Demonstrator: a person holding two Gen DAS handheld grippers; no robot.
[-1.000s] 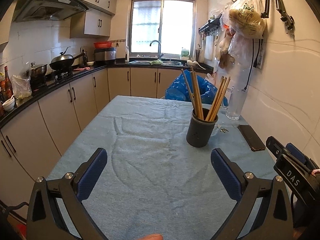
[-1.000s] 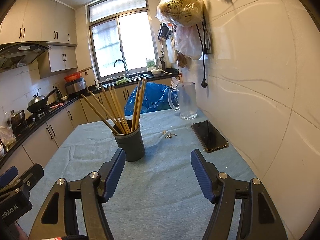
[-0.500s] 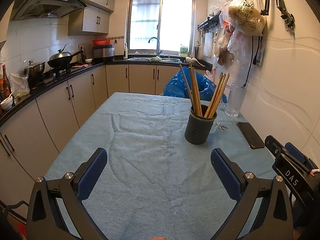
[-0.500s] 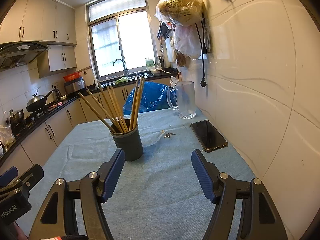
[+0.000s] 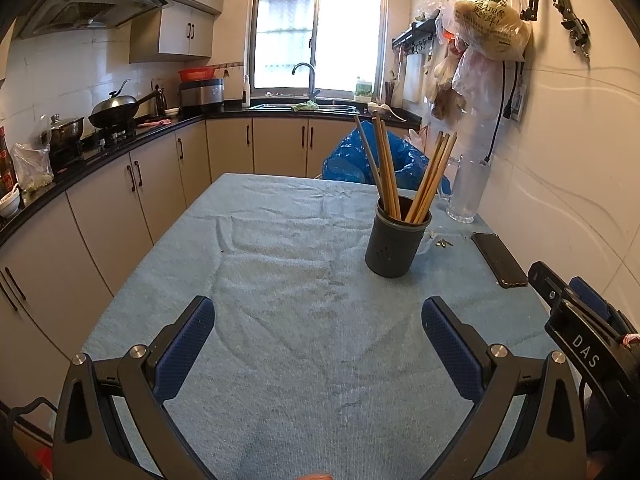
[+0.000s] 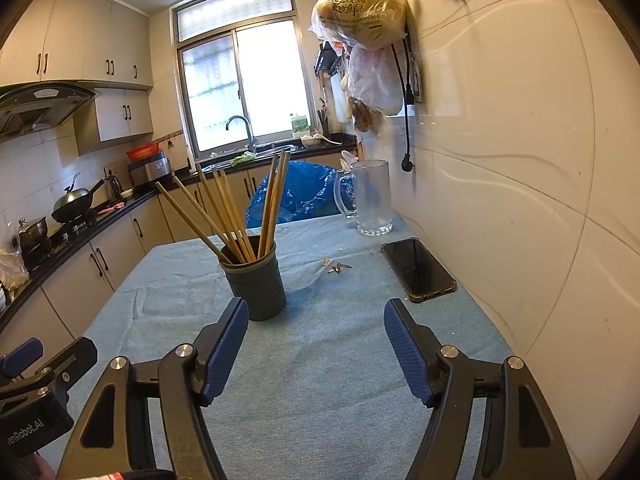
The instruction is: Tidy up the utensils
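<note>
While both the left gripper (image 5: 318, 334) and right gripper (image 6: 316, 338) hover wide apart and empty over the blue tablecloth (image 5: 288, 280), the dark holder (image 6: 256, 284) of wooden chopsticks (image 6: 232, 212) stands ahead, near a black phone (image 6: 418, 268).

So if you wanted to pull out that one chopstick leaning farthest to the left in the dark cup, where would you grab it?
Probably on its bare upper shaft, well above the dark utensil cup. It fans out away from the other chopsticks, so there is open space around it there. The open right hand-held gripper could come in from the near side with one finger on each side of the shaft.
</note>
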